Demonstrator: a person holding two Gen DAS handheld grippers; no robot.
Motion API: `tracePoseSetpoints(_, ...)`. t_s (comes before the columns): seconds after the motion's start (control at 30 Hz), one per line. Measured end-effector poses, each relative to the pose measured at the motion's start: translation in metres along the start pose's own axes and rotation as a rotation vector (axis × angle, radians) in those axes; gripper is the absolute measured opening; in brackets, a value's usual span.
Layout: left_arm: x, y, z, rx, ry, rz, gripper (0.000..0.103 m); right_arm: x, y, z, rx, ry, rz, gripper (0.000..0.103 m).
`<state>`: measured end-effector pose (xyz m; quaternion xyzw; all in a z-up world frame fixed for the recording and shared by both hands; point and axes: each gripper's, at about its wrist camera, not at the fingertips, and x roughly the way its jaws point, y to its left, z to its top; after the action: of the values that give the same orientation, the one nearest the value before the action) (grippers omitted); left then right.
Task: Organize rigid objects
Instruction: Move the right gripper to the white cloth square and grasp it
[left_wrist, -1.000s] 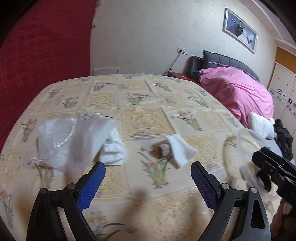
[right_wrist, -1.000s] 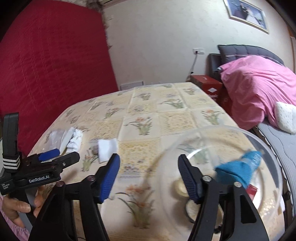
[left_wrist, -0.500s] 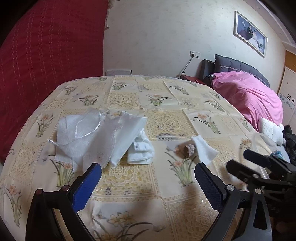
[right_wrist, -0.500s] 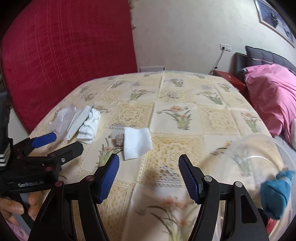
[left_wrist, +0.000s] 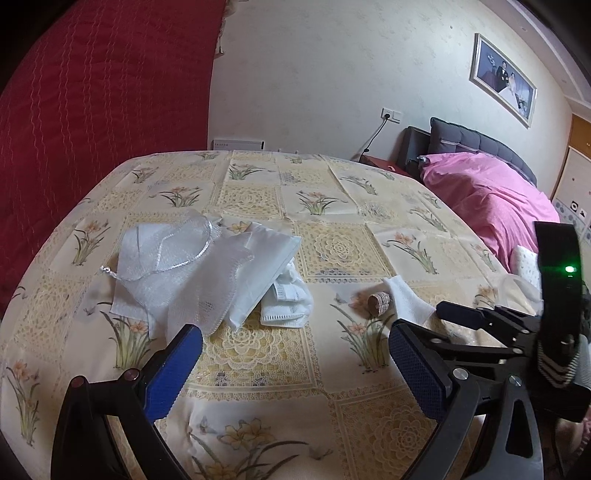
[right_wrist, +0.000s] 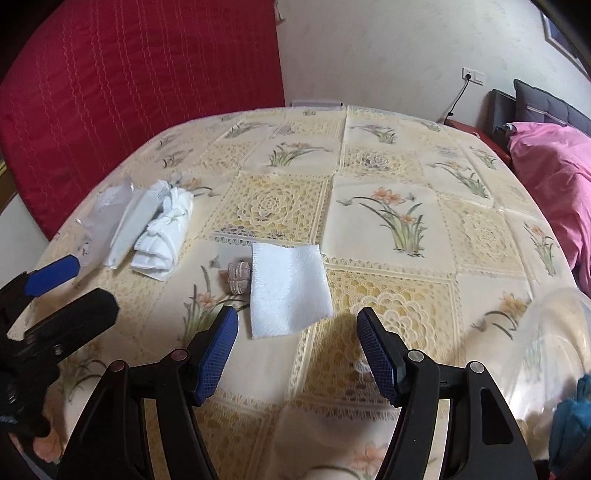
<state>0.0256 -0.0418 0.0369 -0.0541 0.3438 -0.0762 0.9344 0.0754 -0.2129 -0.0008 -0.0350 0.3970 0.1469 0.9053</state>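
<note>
Since a second ago I've swung my right tool (right_wrist: 297, 349) away from the clear bowl (right_wrist: 554, 332), which now sits at the right edge of its view with something teal (right_wrist: 570, 417) inside; the white cloth square (right_wrist: 286, 286) now lies just ahead of the parted jaws, gripping nothing. My left tool (left_wrist: 295, 363) has drawn back a little; its jaws also stand wide apart and empty, above the counter (left_wrist: 332, 206). The small woven bundle (left_wrist: 380, 303), maybe a wicker trinket, rests touching the cloth square's left edge. Further left lies the mesh pouch (left_wrist: 177, 266) over a flat white packet (left_wrist: 266, 269), touching a folded white cloth (left_wrist: 286, 306). The counter wears a cream floral tablecloth; behind it are a red wall hanging (left_wrist: 92, 110), a pink bed (left_wrist: 491, 199) and a framed photo (left_wrist: 502, 79). I can read no writing here
</note>
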Motion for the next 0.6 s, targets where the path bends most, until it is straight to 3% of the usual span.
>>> tracePoseSetpoints(0.43,0.0018,0.0009,-0.0005,-0.009,0.006,-0.013,0.103,0.0105,0.0036,0.0093,-0.026,0.003,-0.057,0.067)
tracePoseSetpoints(0.53,0.0017,0.001,-0.0004,-0.009,0.006,-0.013,0.103,0.0088,0.0008,0.0096,-0.018,-0.006,-0.061,0.055)
tracePoseSetpoints(0.6,0.0017,0.001,-0.0004,-0.009,0.005,-0.014,0.103,0.0074,-0.0019,0.0092,-0.009,-0.01,-0.062,0.04)
